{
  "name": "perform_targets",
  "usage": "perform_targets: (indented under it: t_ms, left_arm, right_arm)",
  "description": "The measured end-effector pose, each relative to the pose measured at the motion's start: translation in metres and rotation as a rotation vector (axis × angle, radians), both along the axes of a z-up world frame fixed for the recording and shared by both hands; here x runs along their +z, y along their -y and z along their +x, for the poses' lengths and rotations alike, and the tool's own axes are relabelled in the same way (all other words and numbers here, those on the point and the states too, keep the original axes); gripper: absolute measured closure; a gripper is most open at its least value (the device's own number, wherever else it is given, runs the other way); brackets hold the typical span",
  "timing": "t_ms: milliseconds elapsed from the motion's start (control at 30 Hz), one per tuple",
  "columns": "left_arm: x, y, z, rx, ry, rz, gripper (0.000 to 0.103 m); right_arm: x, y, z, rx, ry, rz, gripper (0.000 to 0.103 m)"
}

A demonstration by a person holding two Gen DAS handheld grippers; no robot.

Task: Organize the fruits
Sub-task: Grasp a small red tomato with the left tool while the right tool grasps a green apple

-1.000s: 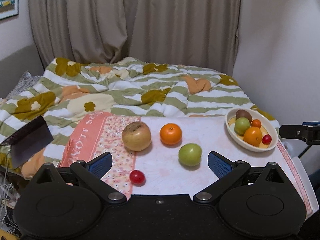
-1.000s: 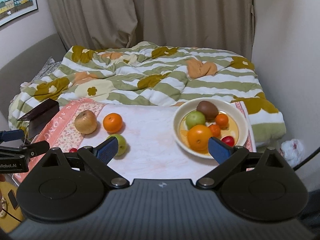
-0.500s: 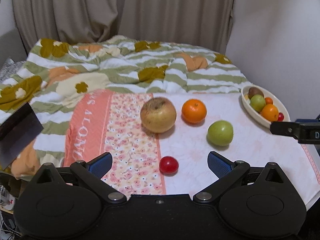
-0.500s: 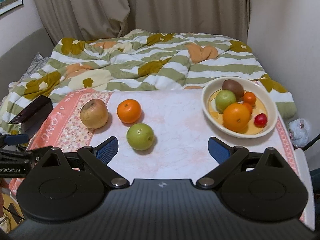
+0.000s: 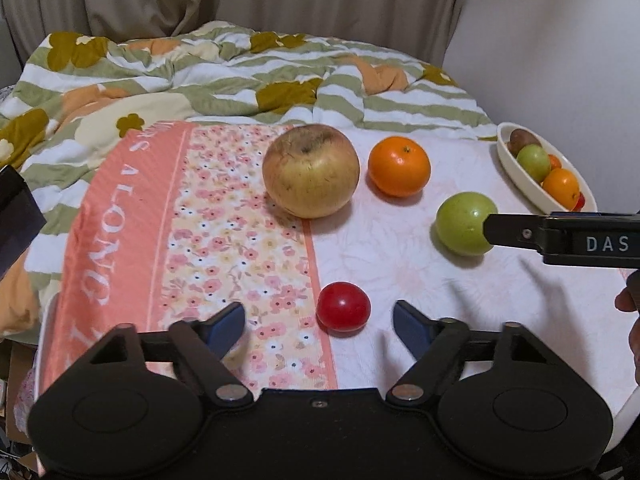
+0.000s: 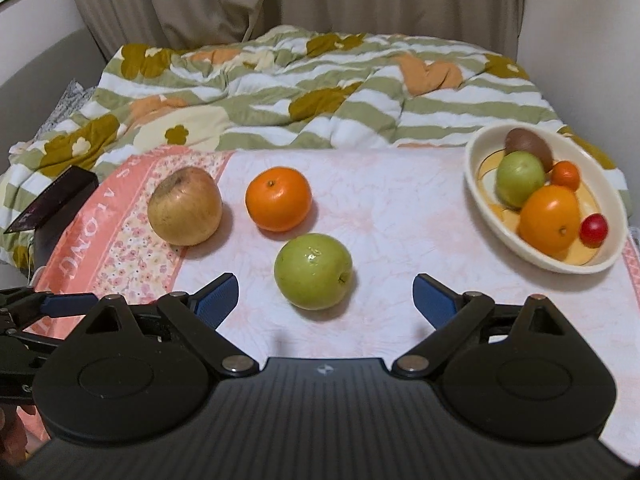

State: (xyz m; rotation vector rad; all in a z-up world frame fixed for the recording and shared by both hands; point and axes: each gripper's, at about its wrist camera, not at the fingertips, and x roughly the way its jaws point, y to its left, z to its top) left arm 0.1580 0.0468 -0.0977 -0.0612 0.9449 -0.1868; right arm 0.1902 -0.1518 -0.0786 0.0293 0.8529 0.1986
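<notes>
Cherry tomato (image 5: 343,307) sits between open left tool (image 5: 319,325) fingers.

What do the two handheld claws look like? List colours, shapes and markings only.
Left claw: matte black body, two round discs, silver pivot screws, blue-padded fingers. Right claw: same build with a ribbed black body; its side bears white "DAS" lettering.
</notes>
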Motion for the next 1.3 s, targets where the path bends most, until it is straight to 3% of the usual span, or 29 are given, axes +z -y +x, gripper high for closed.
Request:
perform_targets:
  t_ms: [400,467,500,833,1067,1300]
  left_arm:
    - [-0.014,0.011,0.014,-0.030,-0.028,0.024,0.052]
    - [-0.013,0.013,0.014,-0.039,-0.029,0.019,0.065]
    - [-0.013,0.014,0.014,-0.042,-0.030,0.021,0.067]
    - [-0.013,0.012,0.011,-0.030,-0.039,0.024,0.067]
    - [-0.012,0.002,0.005,-0.003,-0.048,-0.012,0.067]
    - [-0.002,-0.002,-0.006,0.017,-0.031,-0.041,0.067]
  right_arm:
    - [-0.018,0.000,0.023,0.028,-0.045,0.025,0.000]
    - [-0.019,-0.001,0.025,0.036,-0.048,0.026,0.000]
    - [-0.020,-0.001,0.027,0.042,-0.051,0.026,0.000]
    - [-0.026,-0.010,0.038,0.086,-0.070,0.026,0.007]
    - [-0.034,-0.015,0.042,0.101,-0.076,-0.017,0.031]
    - [-0.028,-0.013,0.036,0.107,-0.060,-0.013,0.031]
